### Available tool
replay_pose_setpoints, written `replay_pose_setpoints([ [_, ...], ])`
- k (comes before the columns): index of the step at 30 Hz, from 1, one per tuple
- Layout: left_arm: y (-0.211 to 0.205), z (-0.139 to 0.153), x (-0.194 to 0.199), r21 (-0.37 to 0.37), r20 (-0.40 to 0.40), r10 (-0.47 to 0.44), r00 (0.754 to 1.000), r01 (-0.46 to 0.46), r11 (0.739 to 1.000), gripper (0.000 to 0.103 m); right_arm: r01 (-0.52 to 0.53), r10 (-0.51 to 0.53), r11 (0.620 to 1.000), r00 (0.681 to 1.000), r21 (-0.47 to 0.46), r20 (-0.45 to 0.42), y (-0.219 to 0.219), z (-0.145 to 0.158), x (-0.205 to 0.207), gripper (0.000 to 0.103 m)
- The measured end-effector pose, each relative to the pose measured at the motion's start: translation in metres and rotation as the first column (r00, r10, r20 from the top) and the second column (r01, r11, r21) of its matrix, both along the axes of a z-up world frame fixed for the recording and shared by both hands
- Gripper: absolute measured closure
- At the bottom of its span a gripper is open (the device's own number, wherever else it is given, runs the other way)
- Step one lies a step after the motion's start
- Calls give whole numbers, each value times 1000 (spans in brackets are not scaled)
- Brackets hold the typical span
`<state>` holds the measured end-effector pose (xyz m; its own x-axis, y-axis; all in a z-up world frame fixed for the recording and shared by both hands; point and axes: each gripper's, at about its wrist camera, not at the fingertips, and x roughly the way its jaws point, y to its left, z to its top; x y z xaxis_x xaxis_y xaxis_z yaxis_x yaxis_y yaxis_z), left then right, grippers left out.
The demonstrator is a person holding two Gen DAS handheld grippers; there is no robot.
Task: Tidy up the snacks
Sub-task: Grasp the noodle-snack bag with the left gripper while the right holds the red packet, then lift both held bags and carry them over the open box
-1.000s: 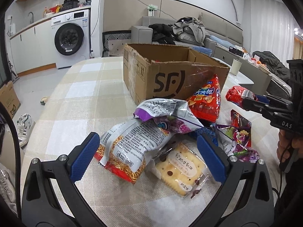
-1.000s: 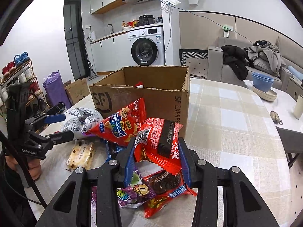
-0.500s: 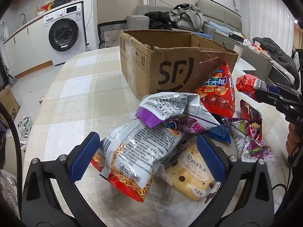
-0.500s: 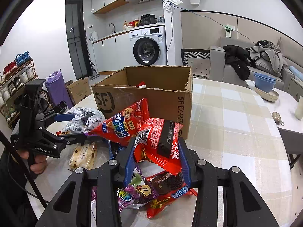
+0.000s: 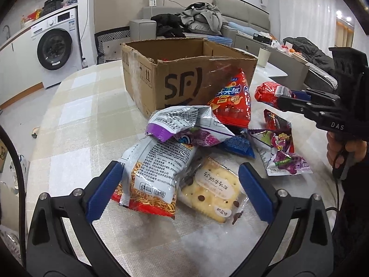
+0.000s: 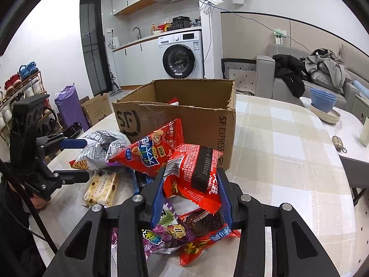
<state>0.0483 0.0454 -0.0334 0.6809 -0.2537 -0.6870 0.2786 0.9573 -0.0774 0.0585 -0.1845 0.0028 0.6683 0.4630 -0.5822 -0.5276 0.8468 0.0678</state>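
The right gripper (image 6: 191, 191) pinches a crinkled red snack packet (image 6: 196, 170) with a black date band, held above the snack pile just in front of the SF cardboard box (image 6: 184, 117) (something red lies inside, hard to identify). The left gripper (image 5: 178, 188) is spread wide over a noodle-snack bag (image 5: 152, 175) and a biscuit pack (image 5: 212, 189).

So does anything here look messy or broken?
Yes. The cardboard box has a ragged, torn top rim with no flaps. The snack packets lie jumbled in a heap on the table, some overlapping, one red bag leaning on the box.
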Motion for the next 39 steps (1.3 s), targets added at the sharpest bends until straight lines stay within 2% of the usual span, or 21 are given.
replay_pose_setpoints([
  [4,2,0,4,17,5,15,1000,-16,1000,3,1,-1,1000,1000,0,-6,0,-1,1,61],
  [8,2,-2,17,46,-10,-10,1000,10,999,3,-2,2,1000,1000,-3,-9,1,-2,2,61],
  [11,3,-5,29,73,-43,-26,999,29,997,3,-2,2,1000,1000,-4,-10,1,-1,1,61],
  [18,11,-25,51,51,-150,-32,988,40,998,4,-2,2,1000,1000,-6,-18,2,-2,2,61],
  [20,12,-26,53,48,-156,-26,987,34,998,10,-3,3,1000,1000,-5,-19,1,-2,2,61],
  [22,19,-24,55,24,-153,-18,988,22,999,32,-3,3,1000,1000,-4,-17,1,-1,2,61],
  [25,29,-23,55,-19,-150,-8,989,5,1000,45,-1,1,1000,1000,1,-14,0,0,2,61],
  [29,33,-20,48,-15,-129,26,991,-28,999,51,2,-2,1000,1000,7,-13,-1,1,2,61],
  [39,56,12,7,-129,-43,83,996,-88,988,52,0,0,999,1000,36,1,-4,4,0,61],
])
